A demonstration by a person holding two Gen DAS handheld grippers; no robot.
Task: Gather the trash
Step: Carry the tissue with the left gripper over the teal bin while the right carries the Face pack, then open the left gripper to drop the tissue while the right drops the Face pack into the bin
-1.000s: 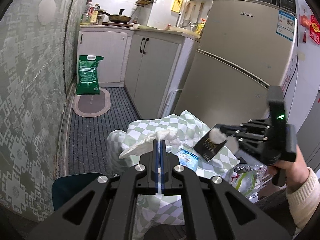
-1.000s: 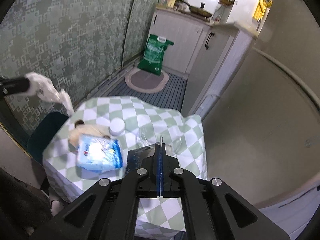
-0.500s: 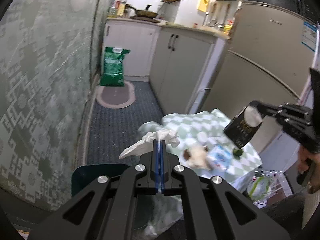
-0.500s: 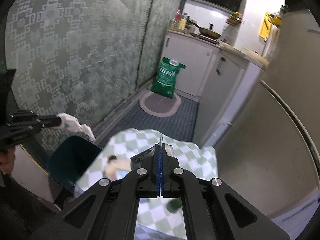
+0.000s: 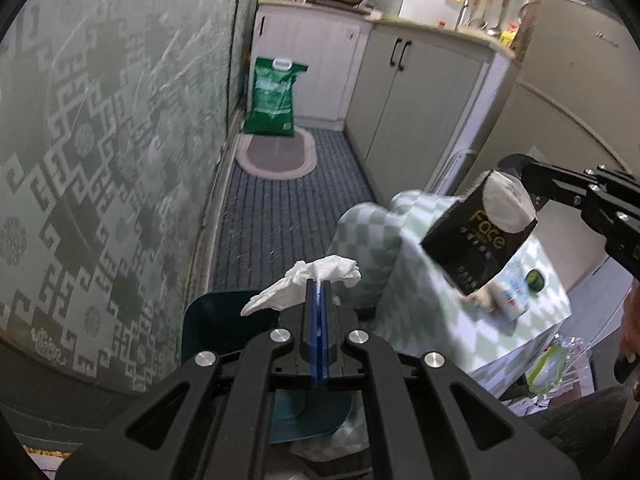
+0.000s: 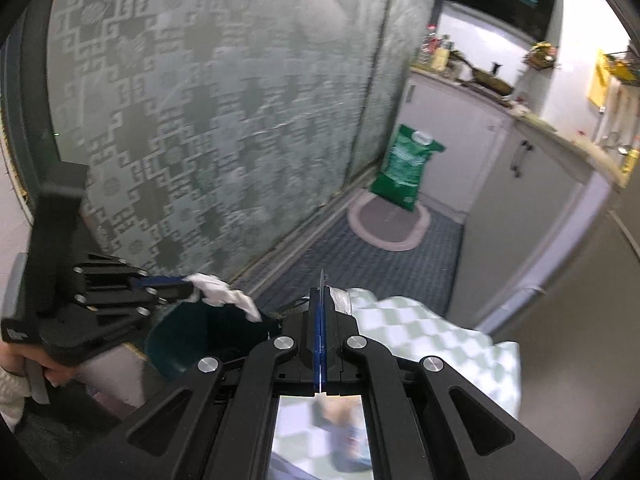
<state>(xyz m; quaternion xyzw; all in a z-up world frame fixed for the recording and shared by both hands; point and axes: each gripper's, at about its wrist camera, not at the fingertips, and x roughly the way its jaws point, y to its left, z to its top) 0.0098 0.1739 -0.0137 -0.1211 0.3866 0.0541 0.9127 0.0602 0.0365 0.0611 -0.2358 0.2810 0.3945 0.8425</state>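
Left gripper (image 5: 319, 286): jaws pinching white tissue (image 5: 308, 280), above teal bin (image 5: 216, 324).
Right gripper (image 5: 520, 184): jaws clamping black carton (image 5: 476, 240).
Risk: tissue likely missing bin beneath jaws if released early.

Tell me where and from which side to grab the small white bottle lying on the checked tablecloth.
Grip the small white bottle across its round middle, coming down from above with the jaws straddling its width. It appears to lie on its side on the tablecloth, close beside a tan lump, so a side approach looks crowded.
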